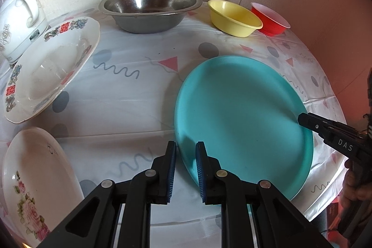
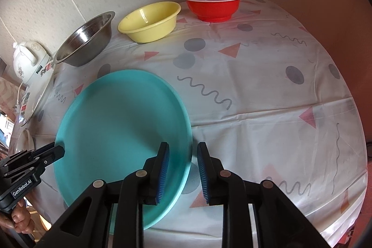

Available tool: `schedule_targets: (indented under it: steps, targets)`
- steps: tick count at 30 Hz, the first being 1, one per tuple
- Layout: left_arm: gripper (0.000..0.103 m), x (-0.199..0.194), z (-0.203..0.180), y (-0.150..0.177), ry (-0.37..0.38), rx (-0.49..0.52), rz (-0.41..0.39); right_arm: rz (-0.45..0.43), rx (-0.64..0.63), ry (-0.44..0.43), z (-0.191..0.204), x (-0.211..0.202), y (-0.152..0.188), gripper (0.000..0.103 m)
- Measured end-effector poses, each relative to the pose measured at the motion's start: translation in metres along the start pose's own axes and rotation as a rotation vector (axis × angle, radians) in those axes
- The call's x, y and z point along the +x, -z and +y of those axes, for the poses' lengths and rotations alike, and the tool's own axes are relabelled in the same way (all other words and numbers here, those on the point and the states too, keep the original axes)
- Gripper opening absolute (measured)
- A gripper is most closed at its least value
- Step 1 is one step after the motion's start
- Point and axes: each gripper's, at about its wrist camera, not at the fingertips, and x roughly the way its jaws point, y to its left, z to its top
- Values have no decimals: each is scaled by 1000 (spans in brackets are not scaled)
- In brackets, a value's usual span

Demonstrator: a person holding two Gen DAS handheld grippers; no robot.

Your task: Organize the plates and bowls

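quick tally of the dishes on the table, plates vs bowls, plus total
Plates: 3 (teal plate, white plate with red characters, white rose plate)
Bowls: 3 (steel bowl, yellow bowl, red bowl)
Total: 6 dishes. The white kettle is not counted.

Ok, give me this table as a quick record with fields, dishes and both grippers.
in play: teal plate
left gripper: shut on teal plate's rim
right gripper: open, fingers straddling the opposite rim
back row: steel bowl, yellow bowl, red bowl
left side: red-marked plate, rose plate, kettle
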Motion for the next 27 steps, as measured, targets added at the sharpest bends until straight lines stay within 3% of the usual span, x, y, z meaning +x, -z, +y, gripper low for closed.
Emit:
schedule_targets:
  steps: [5, 7, 9, 11, 13, 16, 22, 25, 27]
  targets:
    - [17, -32, 16, -1, 11, -10, -86, -42, 4, 75, 0, -12, -4, 31]
    - [17, -44, 25, -3, 6, -16, -122, -62, 13, 59, 5, -19, -9, 31]
    - [17, -56, 37, -4, 3, -30, -153, -81, 16, -12, 14, -25, -17, 31]
    - [17, -68, 56, -6, -10, -60, -191, -84, 11, -166, 30, -26, -25, 33]
    - [17, -79, 82, -8, -15, -109, -217, -56, -3, -305, 52, -21, -33, 34]
    - [17, -88, 122, -10, -46, -184, -240, -2, -44, -431, 91, -8, -42, 34]
    - [20, -93, 204, -8, -129, -310, -256, 108, -114, -533, 174, 32, -53, 34]
    - [29, -89, 235, -8, -134, -352, -252, 126, -127, -554, 204, 44, -59, 34]
    - [29, -83, 250, -9, -122, -380, -244, 132, -121, -552, 220, 53, -66, 34]
